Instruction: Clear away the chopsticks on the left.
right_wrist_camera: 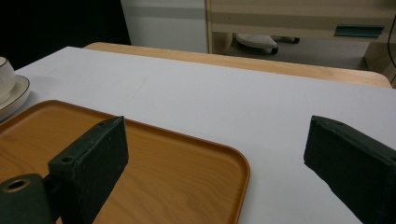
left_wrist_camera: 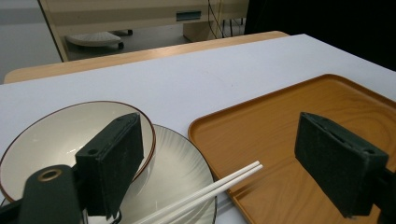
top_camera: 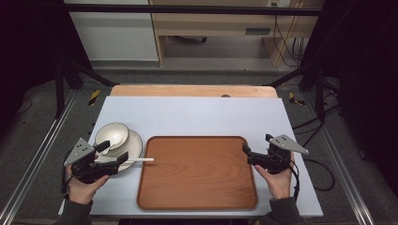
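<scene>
Wooden tray (top_camera: 197, 173), bare, lies mid-desk (top_camera: 197, 117) on the white sheet. Cream bowl (top_camera: 112, 134) sits on a plate (top_camera: 133, 145) just left of the tray; white chopsticks (top_camera: 136, 160) rest across the plate rim, tips over the tray's edge. Left claw (top_camera: 112, 151): jaws wide apart, holding nothing, poised over the plate and chopsticks. Right claw (top_camera: 248, 154): wide open, empty, at the tray's right rim. Likely step: picking up the chopsticks. Advice: lower squarely, close on both sticks together near the middle.
</scene>
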Action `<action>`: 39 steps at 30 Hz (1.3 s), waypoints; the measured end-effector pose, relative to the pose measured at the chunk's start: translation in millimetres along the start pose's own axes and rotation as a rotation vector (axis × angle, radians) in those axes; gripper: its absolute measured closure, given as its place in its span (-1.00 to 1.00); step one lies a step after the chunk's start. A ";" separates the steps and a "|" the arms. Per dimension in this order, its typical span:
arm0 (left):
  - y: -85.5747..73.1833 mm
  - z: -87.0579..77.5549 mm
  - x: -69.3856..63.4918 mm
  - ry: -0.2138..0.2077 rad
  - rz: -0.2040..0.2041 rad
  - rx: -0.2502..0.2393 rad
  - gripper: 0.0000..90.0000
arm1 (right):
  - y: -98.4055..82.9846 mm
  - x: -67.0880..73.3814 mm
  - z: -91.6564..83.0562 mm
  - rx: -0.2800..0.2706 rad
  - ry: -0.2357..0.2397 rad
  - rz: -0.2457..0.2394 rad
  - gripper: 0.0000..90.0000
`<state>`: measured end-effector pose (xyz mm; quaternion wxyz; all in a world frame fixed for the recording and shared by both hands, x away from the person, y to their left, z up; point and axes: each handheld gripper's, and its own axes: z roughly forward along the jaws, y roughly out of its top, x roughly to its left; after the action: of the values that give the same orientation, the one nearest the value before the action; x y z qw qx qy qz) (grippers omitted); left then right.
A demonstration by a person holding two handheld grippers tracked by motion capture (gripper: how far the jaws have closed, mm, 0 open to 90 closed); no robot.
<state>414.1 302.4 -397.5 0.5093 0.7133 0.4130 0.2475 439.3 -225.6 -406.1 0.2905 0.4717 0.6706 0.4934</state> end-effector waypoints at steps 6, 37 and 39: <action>-4.0 -6.6 2.2 -0.001 0.010 0.008 -0.69 | -1.7 -2.9 -2.9 0.008 -0.002 0.013 -0.86; -50.6 -8.1 31.7 0.000 0.121 0.266 -0.45 | -5.2 6.2 5.2 0.052 0.028 -0.008 -0.87; -51.3 -6.4 32.9 0.005 0.117 0.263 -0.39 | -5.6 6.3 5.9 0.055 0.028 -0.012 -0.87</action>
<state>409.5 340.6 -445.2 0.3950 0.7962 0.4009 0.2221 439.9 -217.8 -412.9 0.2708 0.4686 0.6908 0.4794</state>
